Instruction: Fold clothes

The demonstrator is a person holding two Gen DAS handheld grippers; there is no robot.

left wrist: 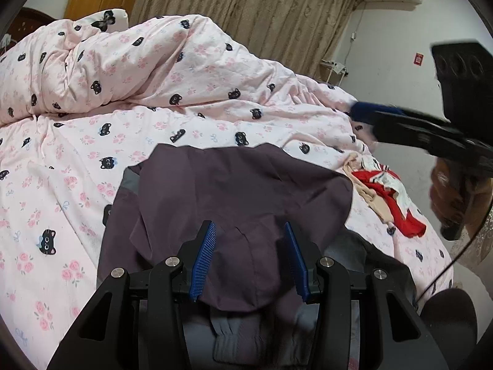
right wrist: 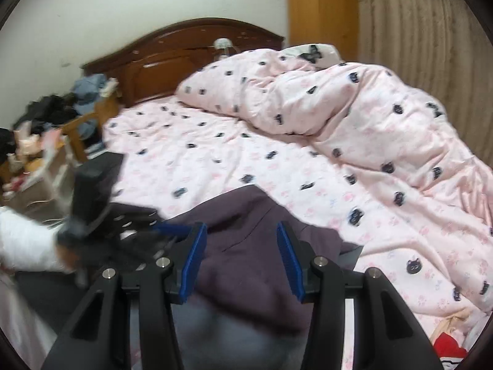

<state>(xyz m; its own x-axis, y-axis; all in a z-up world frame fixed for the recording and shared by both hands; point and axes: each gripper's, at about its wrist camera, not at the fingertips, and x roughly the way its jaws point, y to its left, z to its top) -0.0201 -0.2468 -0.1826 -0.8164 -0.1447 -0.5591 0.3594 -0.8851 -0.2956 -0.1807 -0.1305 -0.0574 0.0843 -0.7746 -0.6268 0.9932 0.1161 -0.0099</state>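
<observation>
1. A dark purple garment (left wrist: 234, 191) is lying on the near part of the bed (left wrist: 77, 185), on the pink sheet with black cat faces, with a grey layer showing under it at the near edge.
2. The left hand-held gripper (left wrist: 249, 259) is hovering over the near end of this garment; its blue pads (left wrist: 203, 256) are standing wide apart and nothing is sitting between them.
3. The right hand-held gripper (right wrist: 240, 262) is also hanging above the purple garment (right wrist: 246, 265), with its two jaws spread open and holding nothing.
4. In the left wrist view the right hand-held gripper (left wrist: 363, 114) is appearing blurred at the right side, above the bed; from this view I cannot tell how its jaws stand.
5. A crumpled pink duvet (left wrist: 129, 61) is lying piled at the far side of the bed.
6. A small heap of red and beige clothes (left wrist: 385, 197) is lying near the right edge of the bed, apart from the purple garment.
7. A wooden headboard (right wrist: 185, 52) is standing at the far end, and a white sleeve (right wrist: 27, 240) is showing at the left in the right wrist view.
</observation>
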